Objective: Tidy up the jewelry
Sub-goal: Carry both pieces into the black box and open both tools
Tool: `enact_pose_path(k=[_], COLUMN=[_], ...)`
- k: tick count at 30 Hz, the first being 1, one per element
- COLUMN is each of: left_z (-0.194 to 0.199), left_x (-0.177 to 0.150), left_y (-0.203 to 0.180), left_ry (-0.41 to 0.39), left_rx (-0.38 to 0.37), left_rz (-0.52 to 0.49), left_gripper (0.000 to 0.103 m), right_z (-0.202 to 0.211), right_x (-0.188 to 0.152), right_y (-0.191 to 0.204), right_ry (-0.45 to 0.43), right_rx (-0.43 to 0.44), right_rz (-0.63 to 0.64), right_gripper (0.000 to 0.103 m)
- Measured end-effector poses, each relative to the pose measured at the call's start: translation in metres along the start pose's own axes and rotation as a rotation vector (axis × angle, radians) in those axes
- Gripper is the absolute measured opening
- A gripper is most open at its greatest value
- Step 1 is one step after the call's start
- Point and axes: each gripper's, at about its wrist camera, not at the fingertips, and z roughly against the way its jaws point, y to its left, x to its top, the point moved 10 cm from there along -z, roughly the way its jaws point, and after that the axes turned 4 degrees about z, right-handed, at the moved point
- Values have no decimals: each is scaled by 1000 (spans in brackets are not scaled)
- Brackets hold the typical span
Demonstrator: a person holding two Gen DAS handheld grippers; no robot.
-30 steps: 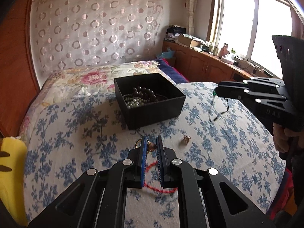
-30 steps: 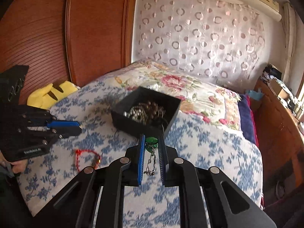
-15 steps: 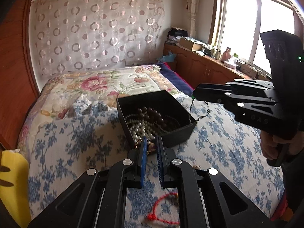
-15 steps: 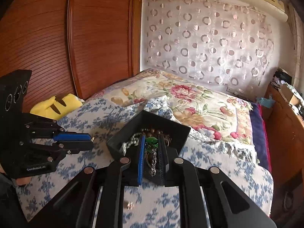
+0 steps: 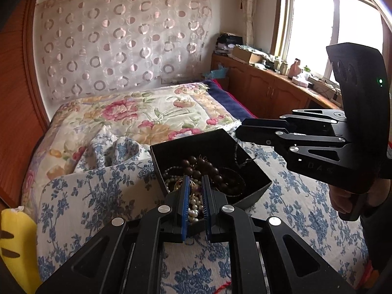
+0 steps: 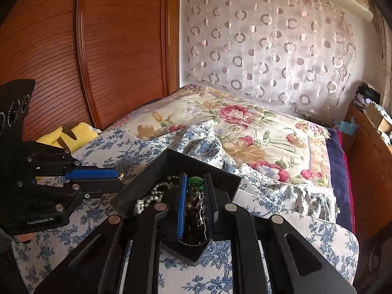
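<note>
Two grippers hang over one black box point(image 5: 254, 191), which sits on the bed's blue-flowered cover point(image 5: 98, 196) and serves as the landmark here. The left gripper point(image 5: 195, 183) is above the box's near edge in its own view, fingers point(image 5: 185, 196) drawn narrow around a small gold ring-like piece point(image 5: 193, 186); in the right wrist view the same gripper point(image 6: 117, 180) comes in from the left of the box point(image 6: 156, 171), with a bit of gold point(image 6: 121, 176) showing at its tip. The right gripper point(image 6: 195, 183) is over the middle of the box, its fingers point(image 6: 182, 201) narrow and pinching one green-stone pendant point(image 6: 196, 181), whose thin chain point(image 6: 201, 210) hangs down between them into the box. From the left wrist view, that gripper point(image 5: 242, 132) reaches over the far right corner of the box, and a dark chain point(image 5: 238, 158) trails from it down to the inside.

Inside the box lie one strand of dark brown beads point(image 5: 203, 165) and one strand of white pearls point(image 5: 196, 205); other pieces are tangled with them and cannot be counted. The pearls point(image 6: 149, 196) show at the left side of the box in the right wrist view. One red cord point(image 5: 223, 287) lies on the cover nearer the camera than the box. One yellow plush toy point(image 6: 73, 132) rests to the left of the box, by the wooden wardrobe point(image 6: 98, 49). Beyond the box lies one pink-flowered quilt point(image 6: 245, 127).
</note>
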Motion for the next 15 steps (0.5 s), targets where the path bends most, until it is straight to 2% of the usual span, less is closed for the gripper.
enact_pose_path(k=[5,15], left_z=[-11,-22], left_x=[3,16], left_y=[3,-3], left_ry=[13,14], left_rx=[-2,-17], left_rz=[4,-13], left_gripper=[9,9], right_z=[-11,0], right_x=[-6,-18], right_y=[-5,-17], right_ry=[17,14], right_rx=[3,-19], right_rz=[-7,-42], right_gripper=[18,18])
